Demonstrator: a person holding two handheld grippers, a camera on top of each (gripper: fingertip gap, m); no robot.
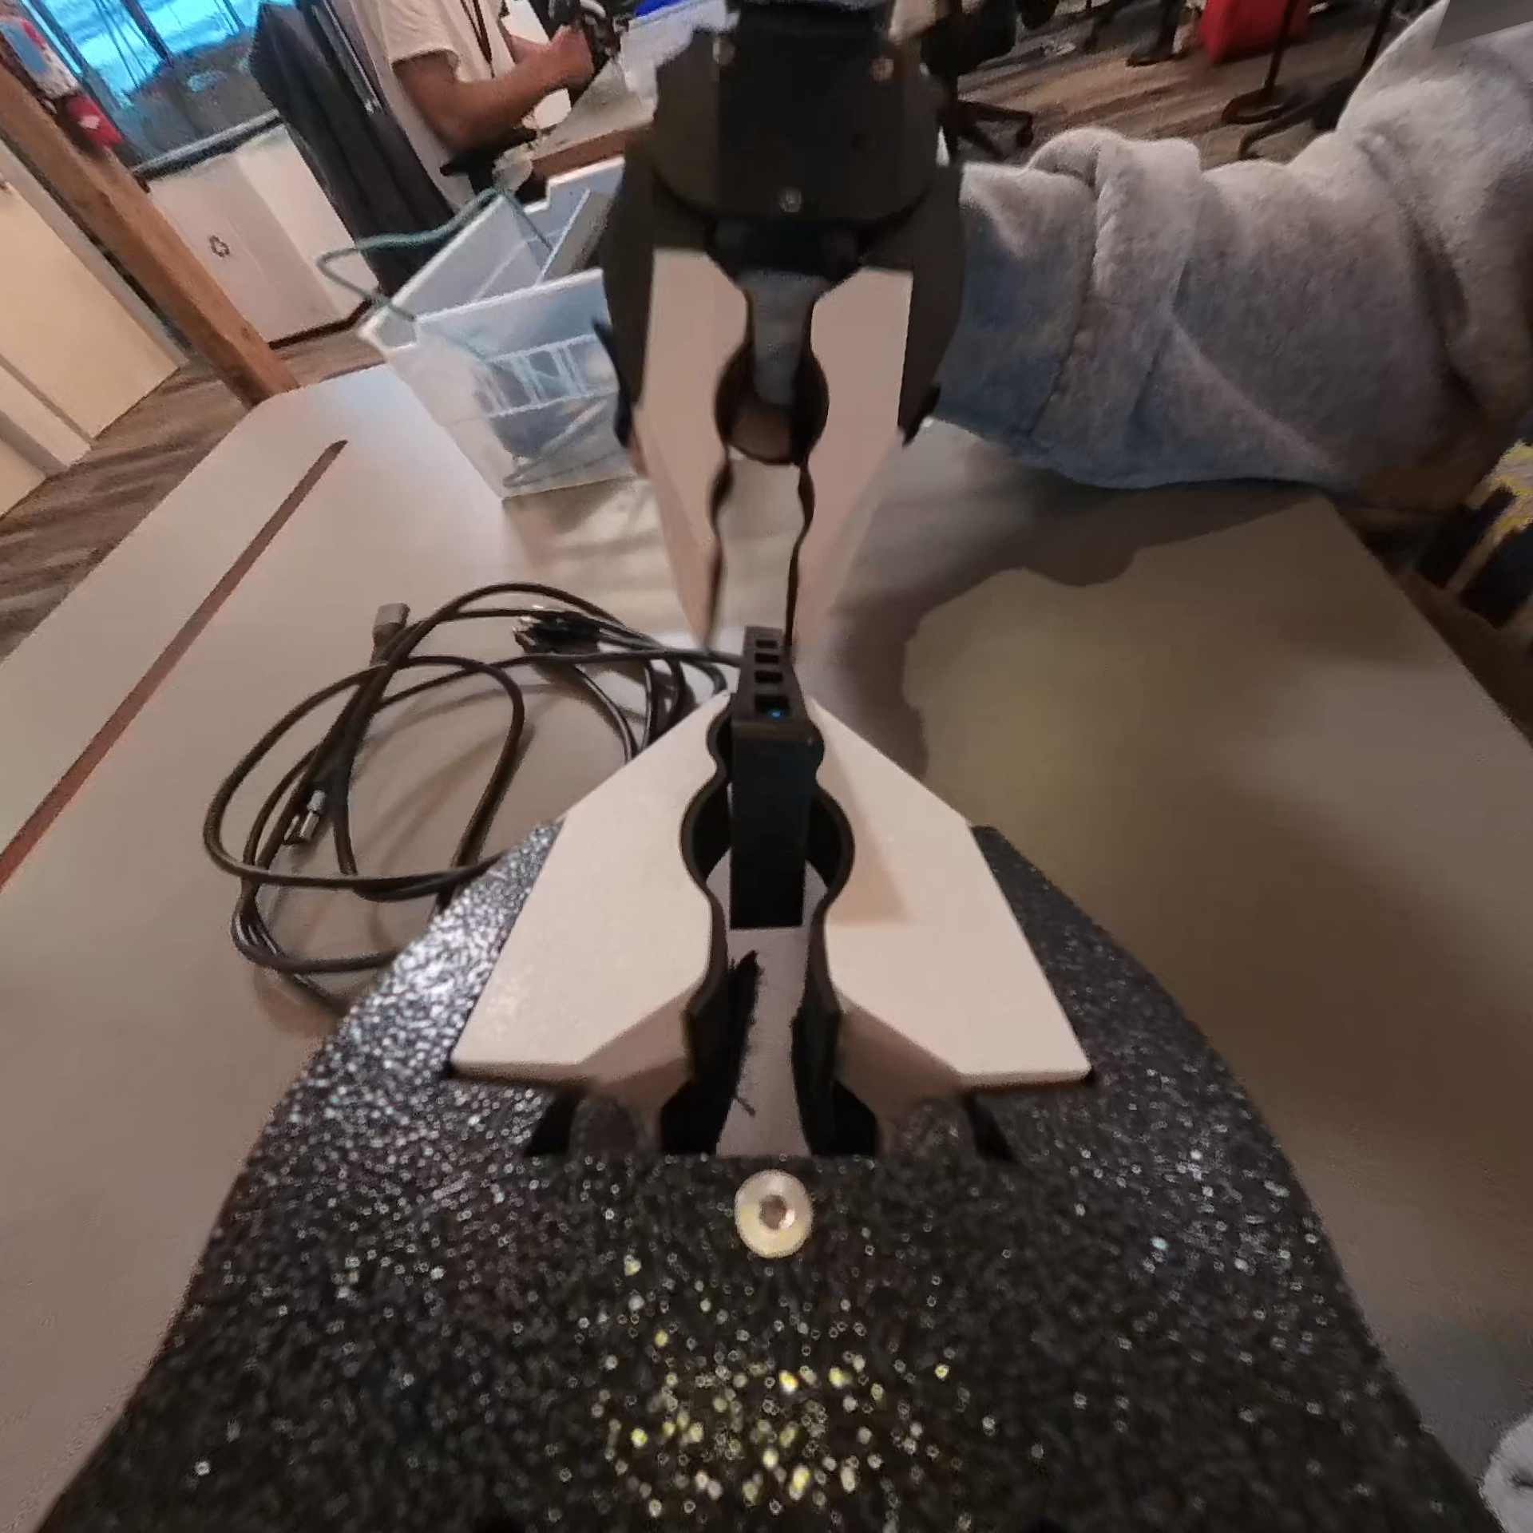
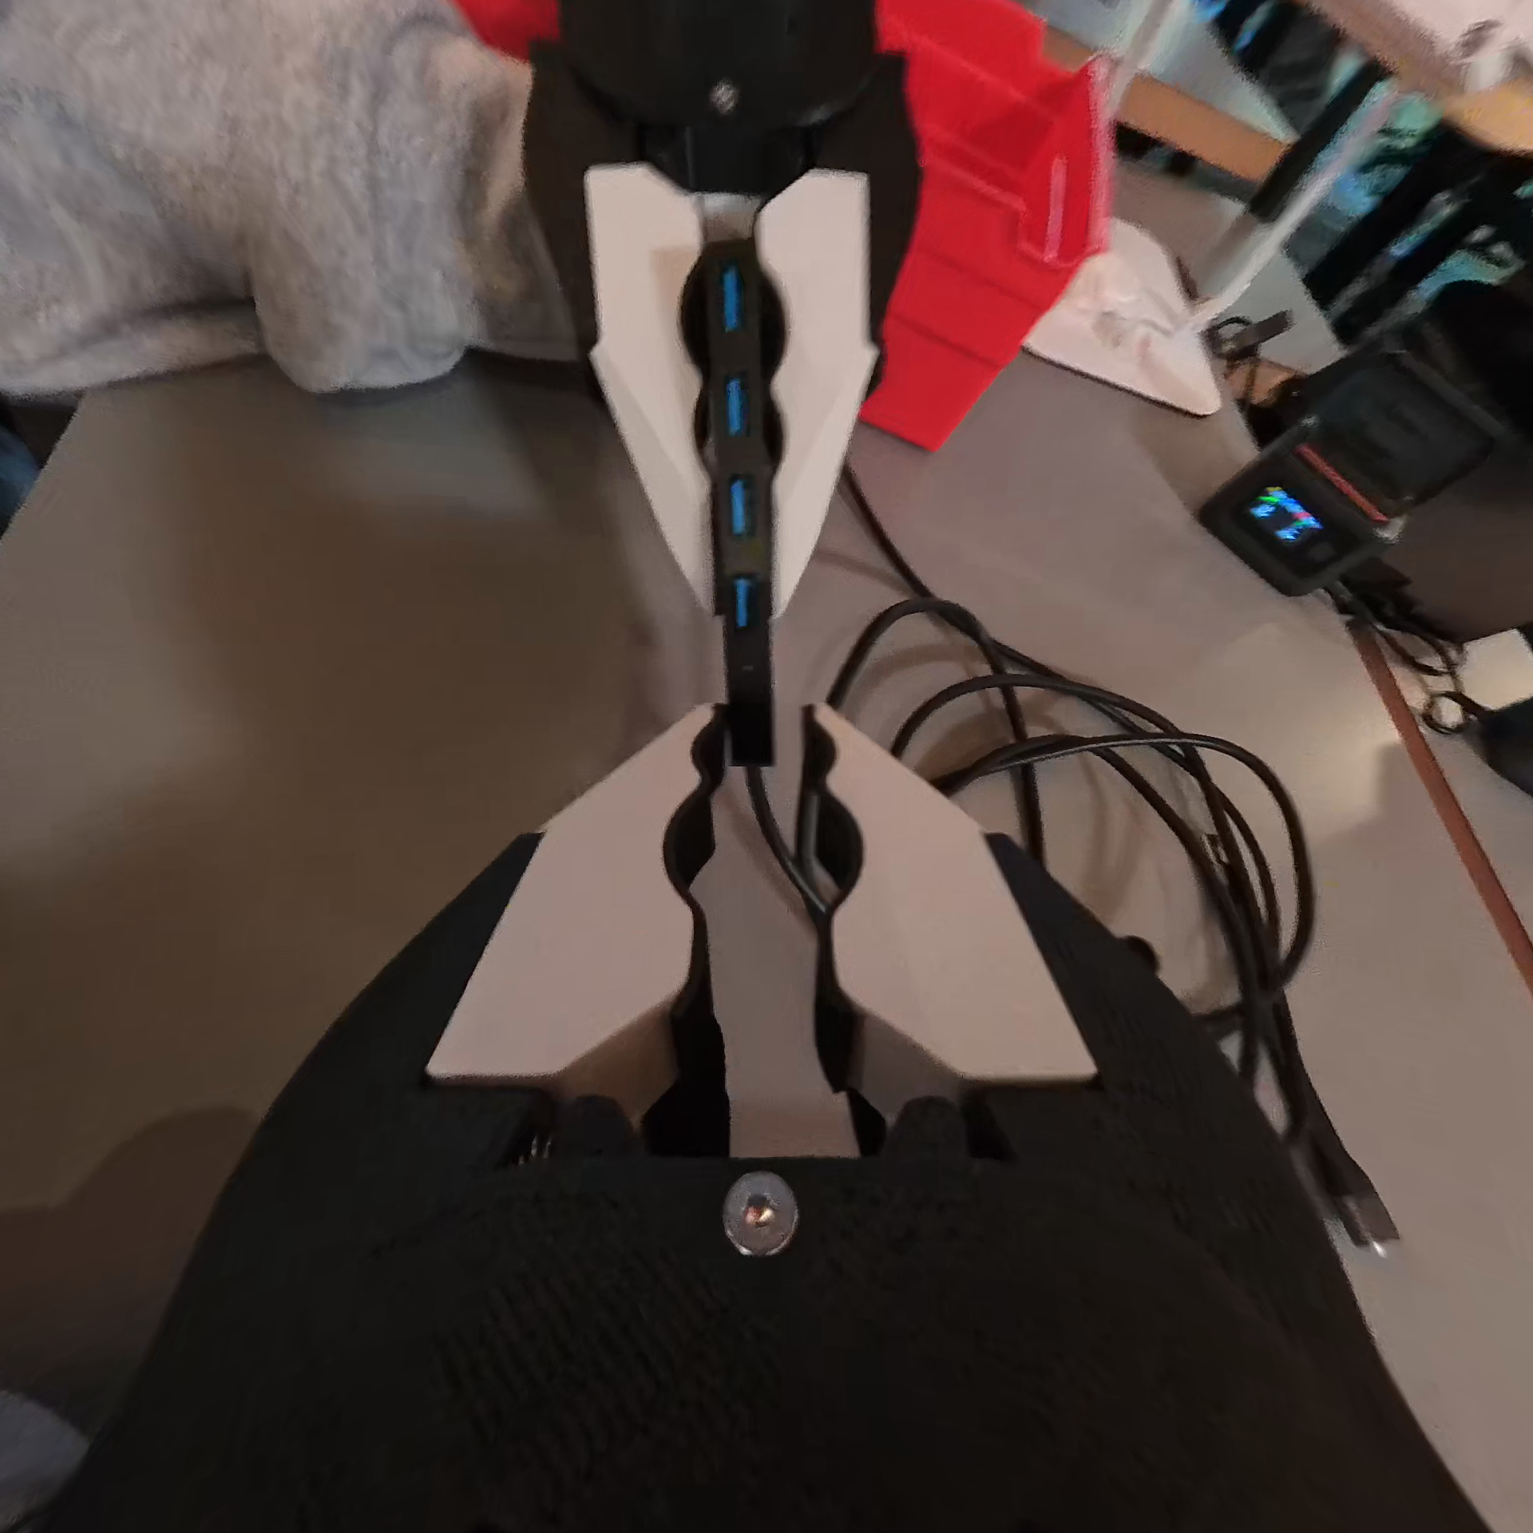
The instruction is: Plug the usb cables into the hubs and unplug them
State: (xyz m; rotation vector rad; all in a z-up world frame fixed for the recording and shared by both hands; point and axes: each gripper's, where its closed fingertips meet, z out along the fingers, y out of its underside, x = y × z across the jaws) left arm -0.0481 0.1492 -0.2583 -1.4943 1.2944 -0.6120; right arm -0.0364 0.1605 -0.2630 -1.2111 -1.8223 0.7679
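A black USB hub (image 1: 767, 829) with several blue ports is clamped between the white fingers of my left gripper (image 1: 769, 713) and held just above the table. In the right wrist view the hub (image 2: 749, 664) points out of the left gripper (image 2: 744, 605) towards me. My right gripper (image 2: 765, 713) faces it, open, fingertips at the hub's cable end; it also shows in the left wrist view (image 1: 751, 622). The hub's own black cable (image 2: 788, 854) runs between the right fingers untouched. Loose black USB cables (image 1: 373, 747) lie coiled beside the grippers (image 2: 1120, 788), with plugs (image 2: 1352, 1219) free.
The grey table (image 1: 1161, 829) holds a clear plastic bin (image 1: 498, 357) at the back, a red bin (image 2: 979, 249) and a small black device with a lit screen (image 2: 1294, 523). A grey sleeve (image 1: 1244, 290) reaches in behind the right gripper. A person (image 1: 464, 75) sits far back. Left and right tips are no more than a few centimetres apart.
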